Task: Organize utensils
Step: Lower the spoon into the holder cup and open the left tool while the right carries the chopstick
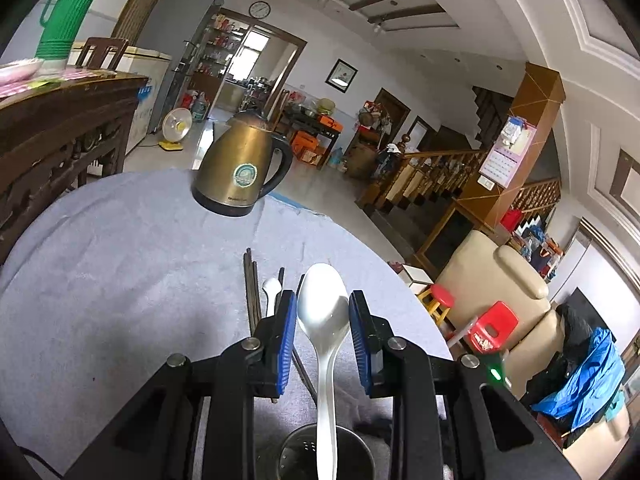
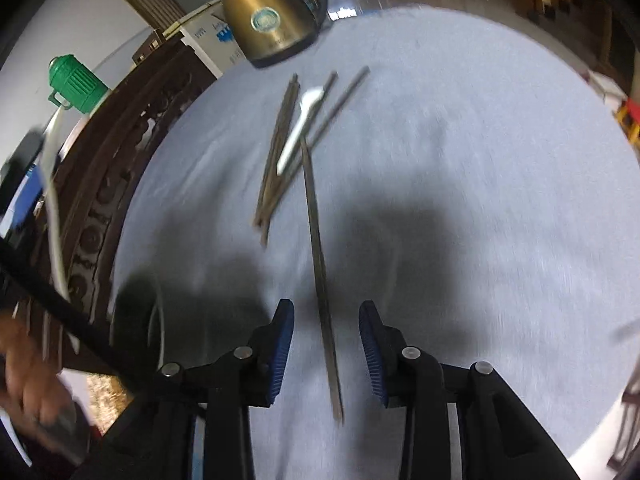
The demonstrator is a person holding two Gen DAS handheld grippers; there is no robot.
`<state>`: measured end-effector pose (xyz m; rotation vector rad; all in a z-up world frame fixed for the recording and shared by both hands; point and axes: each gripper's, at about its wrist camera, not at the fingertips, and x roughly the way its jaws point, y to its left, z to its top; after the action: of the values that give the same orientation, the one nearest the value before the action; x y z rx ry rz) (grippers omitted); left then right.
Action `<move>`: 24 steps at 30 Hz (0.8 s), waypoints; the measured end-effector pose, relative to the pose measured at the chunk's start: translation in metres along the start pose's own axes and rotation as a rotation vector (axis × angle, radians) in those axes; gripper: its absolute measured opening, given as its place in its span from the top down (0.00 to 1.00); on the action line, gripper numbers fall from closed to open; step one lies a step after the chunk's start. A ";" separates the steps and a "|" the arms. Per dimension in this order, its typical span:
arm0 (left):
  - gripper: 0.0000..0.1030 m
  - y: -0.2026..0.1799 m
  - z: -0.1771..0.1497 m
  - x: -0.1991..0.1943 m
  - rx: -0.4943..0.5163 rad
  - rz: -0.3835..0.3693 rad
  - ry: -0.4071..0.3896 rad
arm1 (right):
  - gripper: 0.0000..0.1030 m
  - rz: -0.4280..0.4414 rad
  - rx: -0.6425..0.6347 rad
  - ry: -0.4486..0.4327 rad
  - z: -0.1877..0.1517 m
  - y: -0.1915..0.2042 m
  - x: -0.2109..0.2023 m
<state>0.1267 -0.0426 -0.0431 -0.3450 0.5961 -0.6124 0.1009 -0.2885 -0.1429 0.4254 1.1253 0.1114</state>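
Observation:
In the left wrist view my left gripper (image 1: pixel 322 300) is open, its blue pads either side of a large white spoon (image 1: pixel 324 312) without touching it. The spoon's handle runs down into a metal perforated holder (image 1: pixel 298 454) at the bottom edge. Dark chopsticks (image 1: pixel 252 292) and a small white spoon (image 1: pixel 271 290) lie on the grey cloth beyond. In the right wrist view my right gripper (image 2: pixel 326 312) is open above a single chopstick (image 2: pixel 320 268) that runs between its fingers. More chopsticks (image 2: pixel 280 148) and the small white spoon (image 2: pixel 300 128) lie farther off.
A brass electric kettle (image 1: pixel 242 164) stands at the far side of the round table with grey cloth (image 1: pixel 120 260); it also shows in the right wrist view (image 2: pixel 272 16). A dark carved wooden cabinet (image 1: pixel 60 132) with a green thermos (image 1: pixel 72 12) stands to the left. Floor and stools lie beyond the table's right edge.

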 end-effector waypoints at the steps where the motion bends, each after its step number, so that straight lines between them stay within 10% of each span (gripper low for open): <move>1: 0.73 0.001 0.000 0.000 -0.002 0.003 -0.001 | 0.64 -0.013 -0.024 -0.010 0.015 0.004 0.007; 11: 0.73 0.006 -0.010 0.013 -0.023 0.011 0.030 | 0.59 -0.114 -0.144 0.157 0.103 0.033 0.085; 14: 0.73 0.007 -0.015 0.017 -0.007 0.022 0.042 | 0.73 -0.150 -0.172 0.201 0.104 0.034 0.101; 16: 0.73 0.007 -0.018 0.018 0.006 0.033 0.050 | 0.94 -0.162 -0.189 0.183 0.104 0.034 0.101; 24: 0.73 0.007 -0.032 0.013 0.017 0.045 0.036 | 0.94 -0.085 -0.094 -0.002 0.090 0.003 0.028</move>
<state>0.1189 -0.0492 -0.0766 -0.3043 0.6315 -0.5815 0.1937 -0.3022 -0.1329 0.2937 1.1295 0.0883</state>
